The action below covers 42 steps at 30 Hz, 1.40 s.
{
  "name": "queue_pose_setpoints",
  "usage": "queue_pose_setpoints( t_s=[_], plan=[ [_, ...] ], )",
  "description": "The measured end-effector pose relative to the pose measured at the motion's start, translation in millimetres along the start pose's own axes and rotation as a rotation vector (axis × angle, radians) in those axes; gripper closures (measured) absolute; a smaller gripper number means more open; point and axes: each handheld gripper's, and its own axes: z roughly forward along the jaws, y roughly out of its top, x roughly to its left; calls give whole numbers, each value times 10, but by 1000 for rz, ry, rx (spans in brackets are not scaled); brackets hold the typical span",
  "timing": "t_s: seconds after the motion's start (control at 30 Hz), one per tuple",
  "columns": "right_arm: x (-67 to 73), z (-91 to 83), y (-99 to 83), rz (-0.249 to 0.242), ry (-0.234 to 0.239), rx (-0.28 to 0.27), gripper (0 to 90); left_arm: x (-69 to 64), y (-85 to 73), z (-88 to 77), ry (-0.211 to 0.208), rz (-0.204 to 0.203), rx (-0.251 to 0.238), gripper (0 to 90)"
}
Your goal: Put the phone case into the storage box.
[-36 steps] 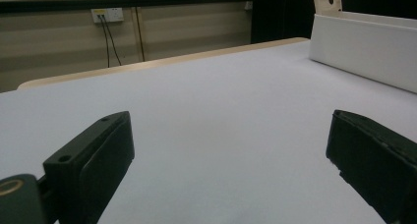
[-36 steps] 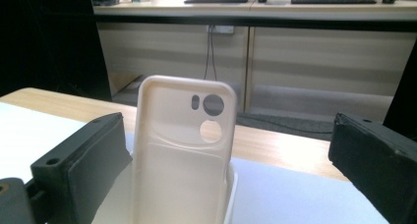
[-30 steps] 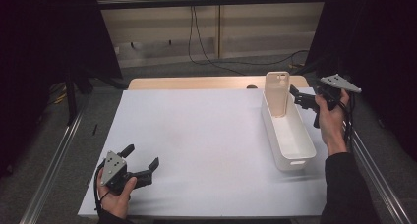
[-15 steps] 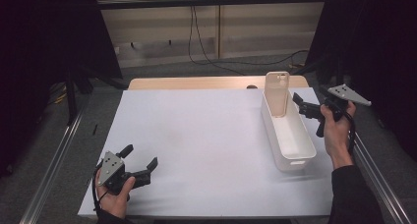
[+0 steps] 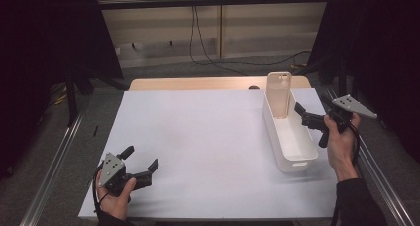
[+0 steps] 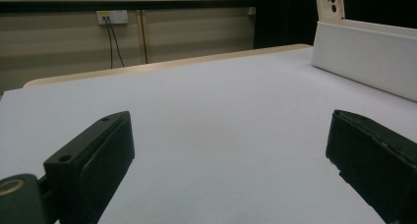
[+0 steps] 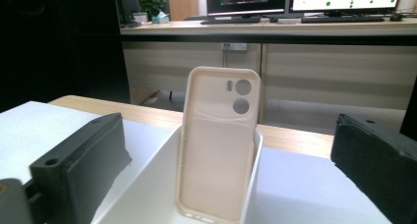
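Beige phone case (image 7: 219, 145) upright, leaning against bin (image 5: 288, 137) end.

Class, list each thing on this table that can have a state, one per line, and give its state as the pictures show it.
Phone case: upright, leaning on the far end wall of the bin, hollow side towards the right gripper.
Bin: open-topped, holding the phone case, resting on the white table cover.
Left gripper: open, holding nothing, low over the cover.
Right gripper: open, holding nothing, beside the bin.

Beige phone case (image 7: 219, 145) upright, leaning against far end wall inside white bin (image 5: 277, 137).
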Motion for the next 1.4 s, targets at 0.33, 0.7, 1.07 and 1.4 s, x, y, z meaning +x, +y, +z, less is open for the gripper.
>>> queue_pose_setpoints(
  t_s=[0.33,0.7,1.07,1.4],
  plan=[
    [50,-204,-36,-4,-21,-12,0,-6,2,0,-2,8,1,41],
    [189,-456,-163,-15,-41,-37,0,-40,25,-30,-1,23,-13,42],
    [272,-677,-250,-25,-55,-30,0,-45,31,-47,-5,24,-15,41],
    [363,-872,-362,-30,-73,-25,0,-14,18,-55,8,9,-13,42]
  ],
)
